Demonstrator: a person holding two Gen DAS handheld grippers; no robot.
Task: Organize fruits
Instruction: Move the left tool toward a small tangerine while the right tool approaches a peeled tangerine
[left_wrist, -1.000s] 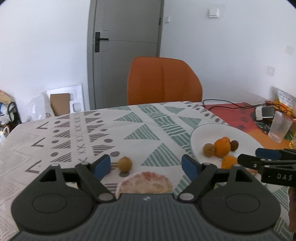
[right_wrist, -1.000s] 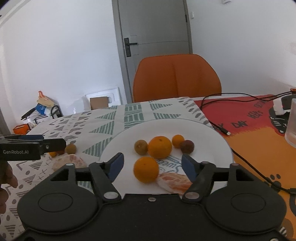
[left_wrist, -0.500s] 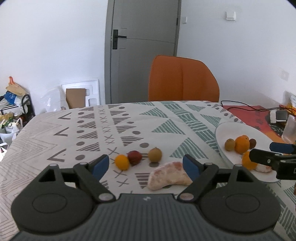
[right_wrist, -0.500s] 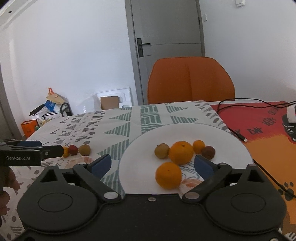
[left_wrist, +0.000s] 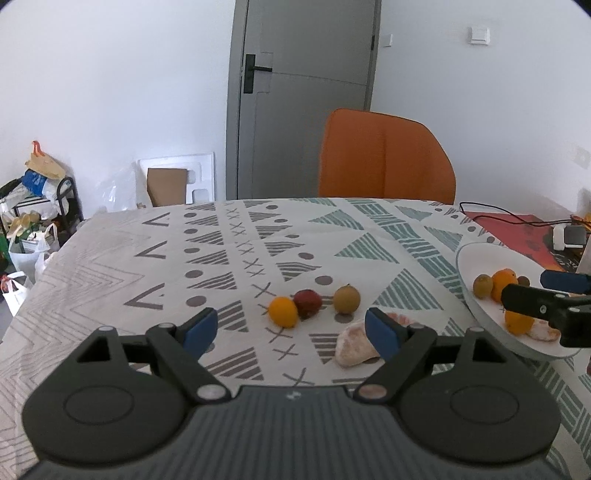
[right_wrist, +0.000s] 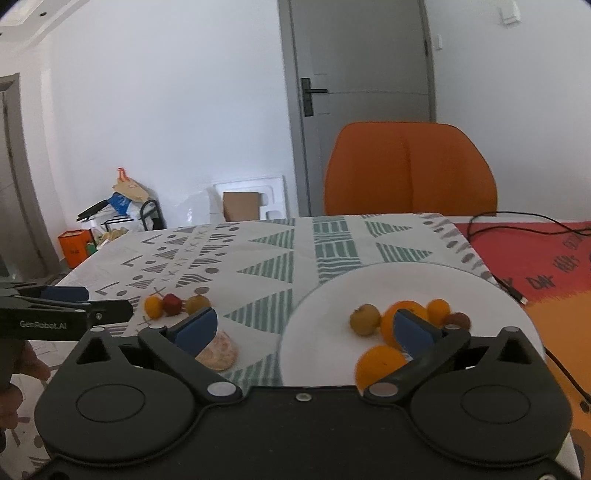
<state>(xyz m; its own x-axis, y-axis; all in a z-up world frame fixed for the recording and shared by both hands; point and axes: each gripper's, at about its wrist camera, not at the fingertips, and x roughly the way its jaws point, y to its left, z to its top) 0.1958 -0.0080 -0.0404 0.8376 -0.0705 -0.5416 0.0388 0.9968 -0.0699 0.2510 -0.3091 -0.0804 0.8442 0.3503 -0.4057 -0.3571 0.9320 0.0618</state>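
On the patterned tablecloth three small fruits lie in a row: an orange one (left_wrist: 282, 312), a red one (left_wrist: 307, 302) and a yellow-brown one (left_wrist: 346, 299). A peeled citrus piece (left_wrist: 356, 347) lies in front of them. My left gripper (left_wrist: 291, 330) is open, just short of the row, with nothing held. The white plate (right_wrist: 406, 280) carries several fruits, among them a big orange (right_wrist: 402, 317) and a brown fruit (right_wrist: 365, 319). My right gripper (right_wrist: 304, 328) hovers at the plate's near edge; its jaws are opening and nothing is gripped between them.
An orange chair (left_wrist: 384, 162) stands behind the table. A red-orange mat (right_wrist: 546, 266) with a black cable (right_wrist: 517, 218) lies to the right of the plate. Bags and a rack crowd the floor at left (left_wrist: 33, 206). A hand (right_wrist: 29, 365) shows under the left gripper.
The left view has swung left, bringing the three small fruits between its fingers. The right gripper's jaws have spread wide, and it has drawn back and to the left of the plate's fruits.
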